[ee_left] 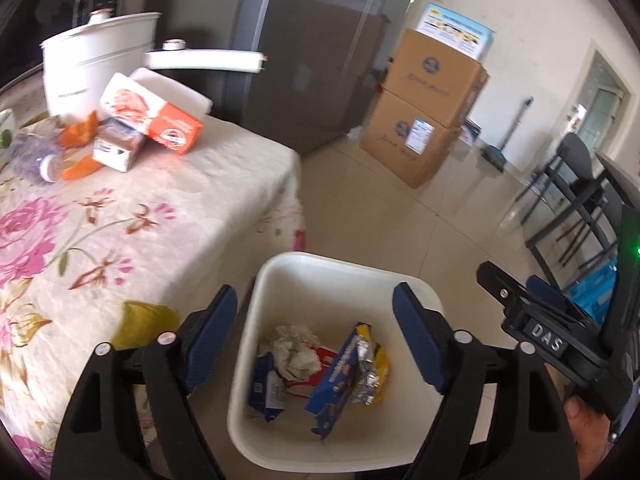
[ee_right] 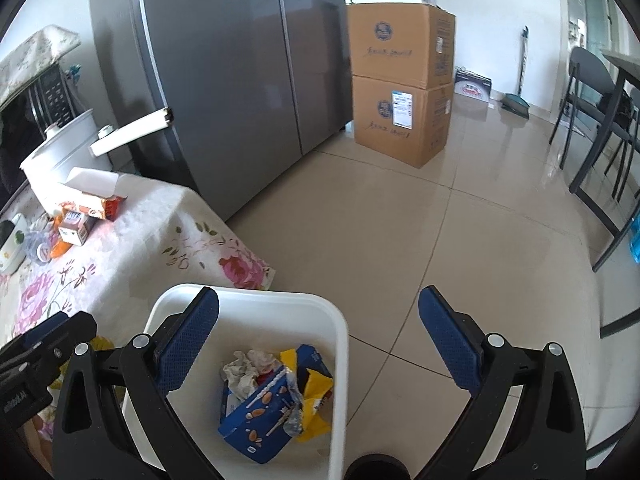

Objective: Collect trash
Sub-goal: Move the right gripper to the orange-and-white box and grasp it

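Both grippers hung spread and empty: left gripper (ee_left: 316,332) over the white bin (ee_left: 280,268), trash below its fingers; right gripper (ee_right: 320,344) at the rim. Remaining cartons (ee_left: 152,116) sat far ahead-left on the table (ee_left: 180,200). Risk: reaching could knock the bin.

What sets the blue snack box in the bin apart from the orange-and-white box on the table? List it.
1. The blue snack box lies inside the white bin; the orange-and-white box sits on the floral tablecloth.
2. The blue snack box is dark blue with nut pictures; the orange-and-white box is not.
3. The blue snack box rests among crumpled trash; the orange-and-white box leans on a smaller carton.

Both are cardboard packaging.
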`<state>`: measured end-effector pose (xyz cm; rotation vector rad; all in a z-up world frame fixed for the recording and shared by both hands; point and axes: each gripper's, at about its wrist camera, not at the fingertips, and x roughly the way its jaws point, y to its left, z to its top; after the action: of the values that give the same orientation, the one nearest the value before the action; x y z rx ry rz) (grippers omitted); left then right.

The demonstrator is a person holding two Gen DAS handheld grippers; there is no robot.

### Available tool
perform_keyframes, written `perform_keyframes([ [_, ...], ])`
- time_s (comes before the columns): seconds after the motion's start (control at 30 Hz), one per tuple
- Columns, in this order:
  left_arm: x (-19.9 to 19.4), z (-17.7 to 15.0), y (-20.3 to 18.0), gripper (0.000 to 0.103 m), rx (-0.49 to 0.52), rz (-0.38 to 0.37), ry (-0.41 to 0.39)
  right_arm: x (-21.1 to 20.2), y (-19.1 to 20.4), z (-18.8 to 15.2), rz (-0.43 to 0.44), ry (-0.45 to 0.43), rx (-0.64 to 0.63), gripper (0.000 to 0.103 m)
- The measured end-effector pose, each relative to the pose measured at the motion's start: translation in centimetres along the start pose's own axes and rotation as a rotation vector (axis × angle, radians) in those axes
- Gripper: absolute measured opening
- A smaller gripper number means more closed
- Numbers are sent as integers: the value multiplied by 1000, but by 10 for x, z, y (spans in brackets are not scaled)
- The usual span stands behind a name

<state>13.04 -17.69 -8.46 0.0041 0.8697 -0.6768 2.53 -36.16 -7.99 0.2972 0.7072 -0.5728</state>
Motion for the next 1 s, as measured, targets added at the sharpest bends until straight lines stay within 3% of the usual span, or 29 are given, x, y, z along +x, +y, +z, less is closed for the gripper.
perform_keyframes([
  [0.23,-9,4,27,88,-29,99,-40,7,34,3,3,-6,-89,96],
  [0.57,-27,8,55,96,-33,327,-140,8,91,14,23,-61,-233,96],
  [0.7,-34,12,69,96,-49,370,-158,3,111,20,18,-103,-291,96],
  [1.0,-47,15,119,96,-165,423,-151,22,159,36,45,-110,-384,96],
])
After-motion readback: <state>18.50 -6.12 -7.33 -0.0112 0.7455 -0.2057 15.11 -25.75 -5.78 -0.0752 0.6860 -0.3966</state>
